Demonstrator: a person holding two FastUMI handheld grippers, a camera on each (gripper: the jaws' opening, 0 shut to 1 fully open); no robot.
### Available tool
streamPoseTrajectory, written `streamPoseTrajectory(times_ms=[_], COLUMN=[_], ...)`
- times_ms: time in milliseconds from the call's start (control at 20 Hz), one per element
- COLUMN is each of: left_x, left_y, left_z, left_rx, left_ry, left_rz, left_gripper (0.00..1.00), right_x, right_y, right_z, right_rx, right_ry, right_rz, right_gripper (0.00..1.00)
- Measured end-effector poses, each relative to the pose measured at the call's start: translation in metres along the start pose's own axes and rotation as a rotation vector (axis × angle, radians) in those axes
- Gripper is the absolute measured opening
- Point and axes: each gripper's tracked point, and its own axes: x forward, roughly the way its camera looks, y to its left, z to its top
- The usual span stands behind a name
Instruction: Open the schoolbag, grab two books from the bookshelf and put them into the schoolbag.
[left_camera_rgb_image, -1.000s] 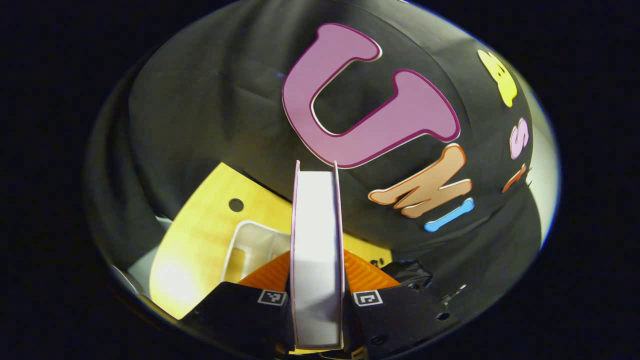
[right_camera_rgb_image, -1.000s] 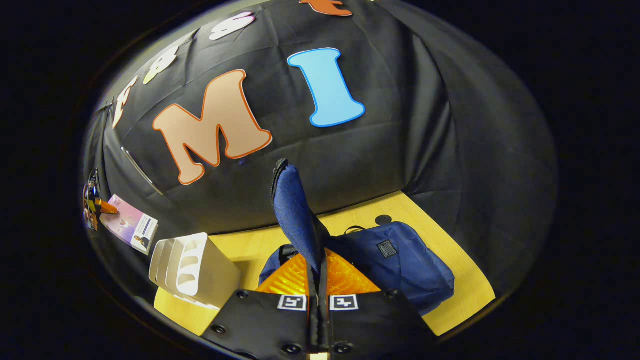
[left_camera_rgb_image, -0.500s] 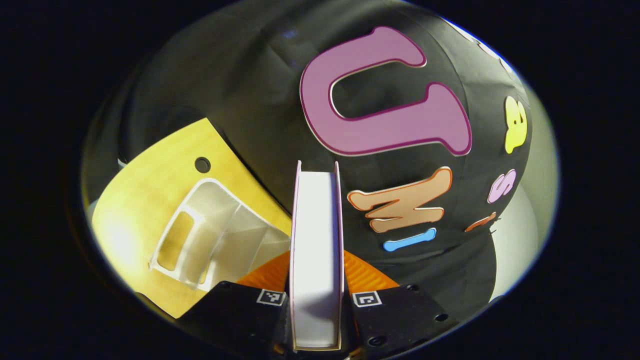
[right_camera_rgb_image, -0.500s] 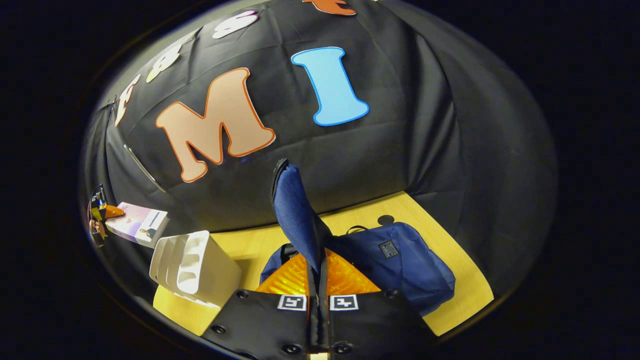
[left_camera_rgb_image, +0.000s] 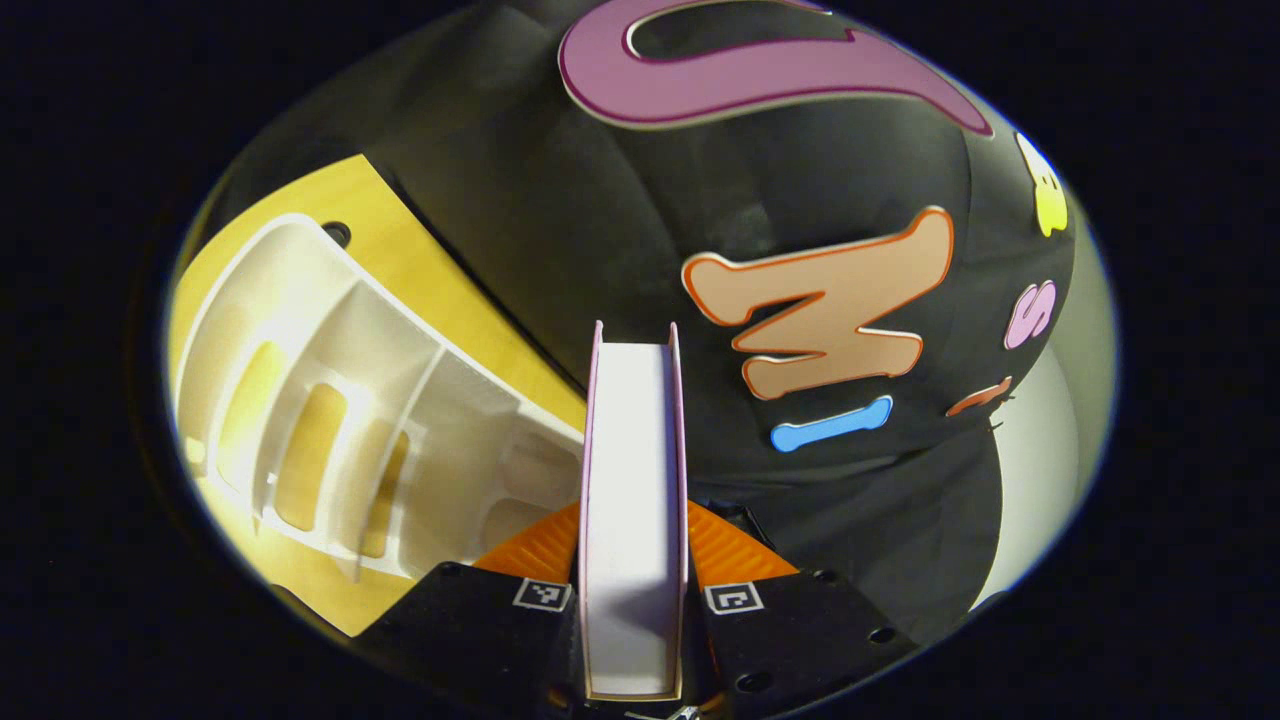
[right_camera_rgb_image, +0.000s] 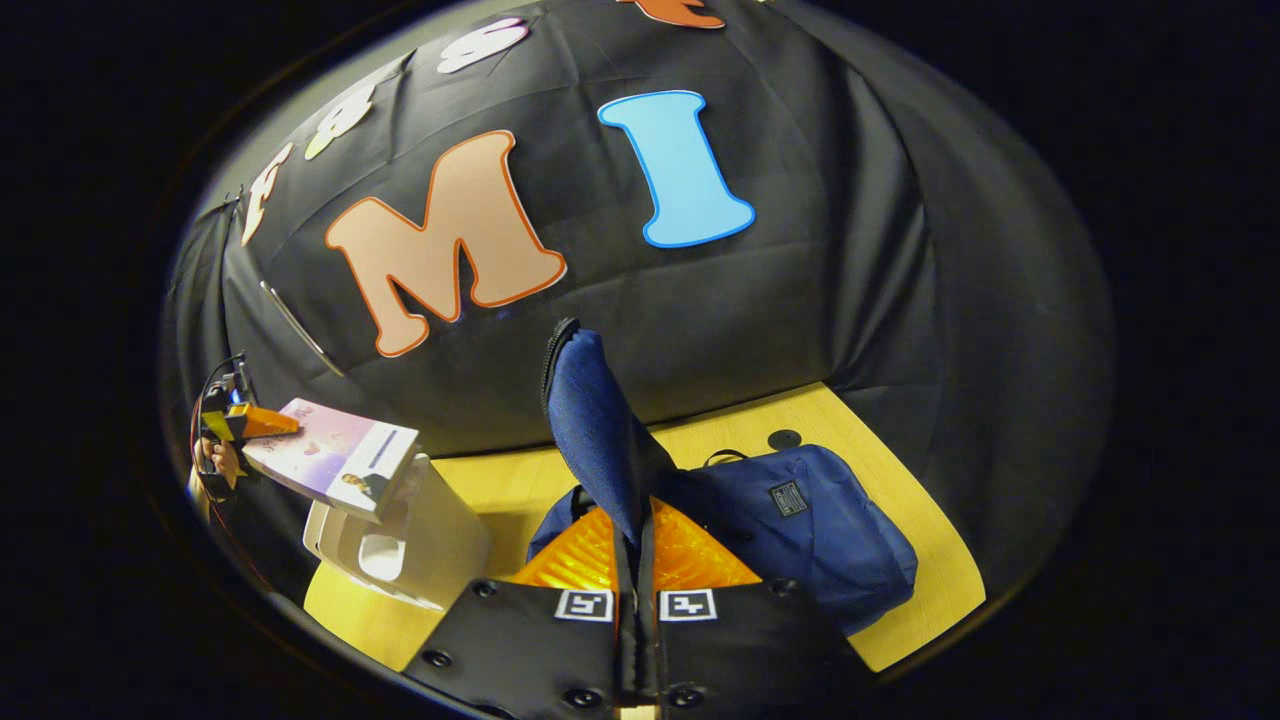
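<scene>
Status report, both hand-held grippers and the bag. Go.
Left hand-held gripper shut on book, above white bookshelf. Right hand-held gripper shut on schoolbag flap, held up. Schoolbag on table. Nothing in the way.

It was a recording booth: black cloth wall (right_camera_rgb_image: 800, 300) hung behind a pale yellow wooden tabletop (right_camera_rgb_image: 930, 570) carrying a white plastic slotted bookshelf (left_camera_rgb_image: 330, 420).
</scene>
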Motion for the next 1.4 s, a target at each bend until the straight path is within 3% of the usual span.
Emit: streamPoseTrajectory(times_ms=[300,400,550,850,1400], left_x=[0.083,0.106,0.140,0.202,0.266], left_y=[-0.008,-0.009,-0.013,-0.006,-0.015], left_z=[-0.070,-0.093,-0.123,-0.186,-0.253], left_rx=[-0.028,-0.029,-0.034,-0.036,-0.139], left_ry=[0.117,0.158,0.198,0.288,0.292], left_rz=[0.017,0.029,0.037,0.092,0.060], left_gripper=[0.34,0.34,0.34,0.34,0.34], right_x=[-0.003,-0.003,-0.004,-0.005,-0.006], right_y=[-0.002,-0.004,-0.007,-0.015,-0.012], right_z=[0.002,0.004,0.007,0.012,0.016], right_rx=[-0.020,-0.020,-0.016,-0.004,-0.032], right_ry=[0.004,0.001,-0.005,-0.014,-0.013], right_rz=[0.025,0.032,0.048,0.082,0.135], right_gripper=[0.01,0.06,0.01,0.01,0.03])
